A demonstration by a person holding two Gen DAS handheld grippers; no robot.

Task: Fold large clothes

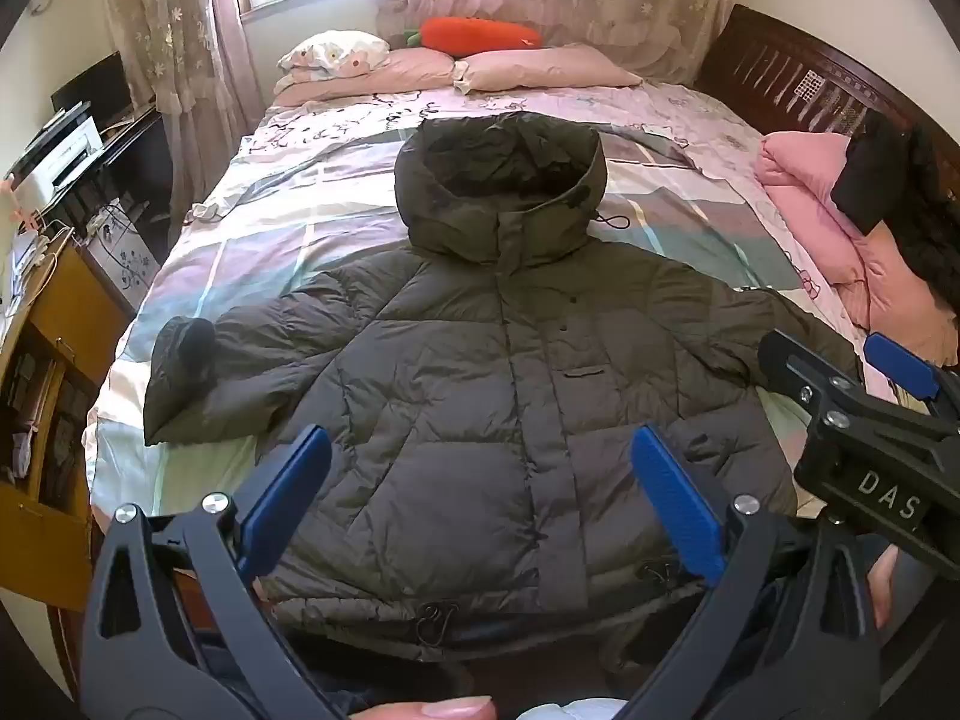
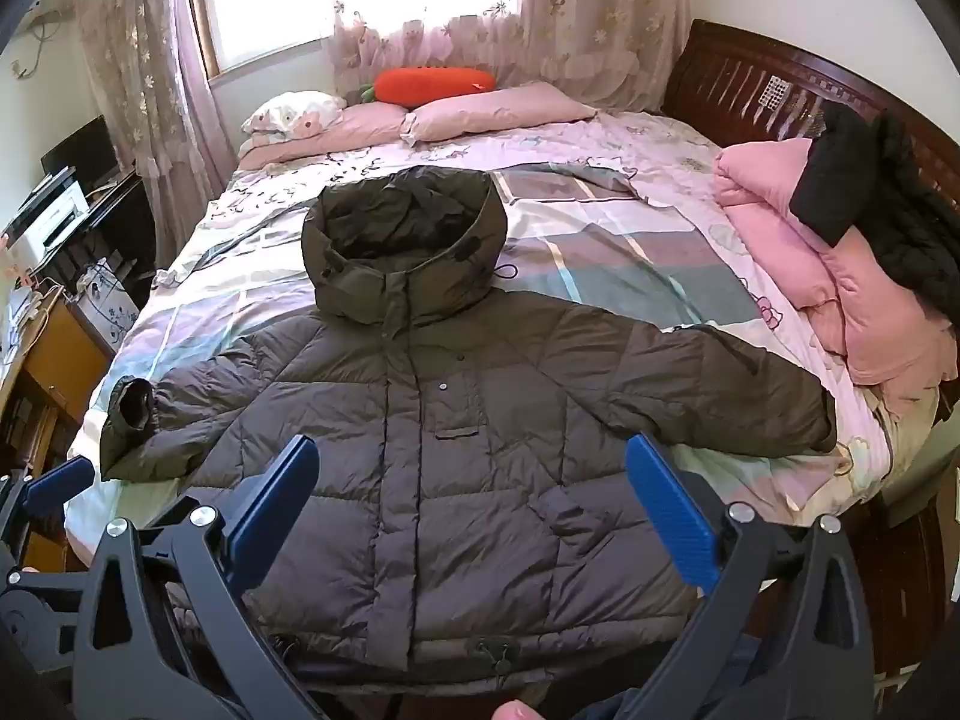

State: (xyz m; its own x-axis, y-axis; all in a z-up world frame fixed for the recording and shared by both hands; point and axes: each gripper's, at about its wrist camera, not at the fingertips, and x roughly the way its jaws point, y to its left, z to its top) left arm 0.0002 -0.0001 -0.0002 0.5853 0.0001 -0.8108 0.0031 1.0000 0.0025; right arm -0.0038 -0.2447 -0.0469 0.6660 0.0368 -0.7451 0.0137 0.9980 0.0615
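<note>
None of the folding looks begun: your puffer jacket (image 1: 480, 396) lies flat, front up, on the bed (image 1: 288, 240), sleeves spread, hood toward the pillows (image 1: 540, 69). Your left gripper (image 1: 480, 510) and right gripper (image 2: 474, 510) hover spread wide above its hem, holding nothing. No container shows beside the jacket.
</note>
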